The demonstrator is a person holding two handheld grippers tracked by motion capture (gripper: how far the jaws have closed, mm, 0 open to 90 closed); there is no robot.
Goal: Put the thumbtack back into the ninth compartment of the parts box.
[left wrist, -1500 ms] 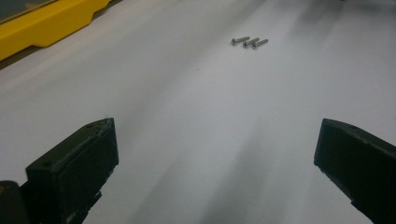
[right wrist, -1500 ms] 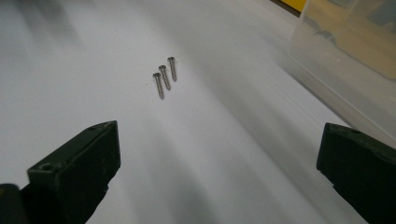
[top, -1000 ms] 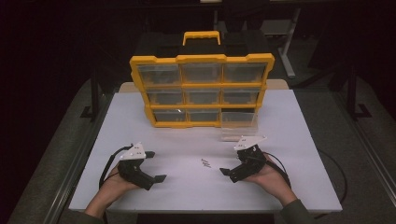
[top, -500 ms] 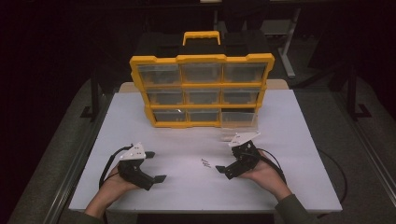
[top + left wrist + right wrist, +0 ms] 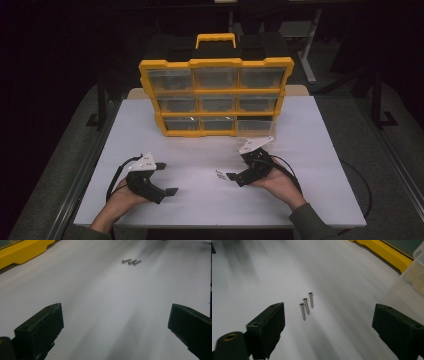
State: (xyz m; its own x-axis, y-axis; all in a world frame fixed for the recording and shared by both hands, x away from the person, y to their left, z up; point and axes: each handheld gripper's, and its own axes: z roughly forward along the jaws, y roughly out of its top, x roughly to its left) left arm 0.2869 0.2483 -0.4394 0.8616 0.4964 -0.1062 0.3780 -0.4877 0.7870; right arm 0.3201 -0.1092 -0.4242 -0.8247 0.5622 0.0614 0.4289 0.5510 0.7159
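Three small silver screws (image 5: 220, 175) lie side by side on the white table (image 5: 200, 210), seen close in the right gripper view (image 5: 306, 305) and farther off in the left gripper view (image 5: 131, 261). My right gripper (image 5: 236, 165) points at them, open; its jaws have just been closing slightly. The screws sit on the table at the jaw tips, nearer the left one, untouched (image 5: 328, 322). My left gripper (image 5: 166, 178) rests open at the near left, nothing between its jaws (image 5: 115, 322).
A yellow organiser (image 5: 216, 97) with clear drawers stands upright at the table's back. Its bottom right drawer (image 5: 255, 128) is pulled out, just beyond my right gripper, and shows as clear plastic (image 5: 412, 282). Black cables trail from both grippers.
My right gripper has shifted a little left and forward, closer to the screws. The left gripper has stayed where it was.
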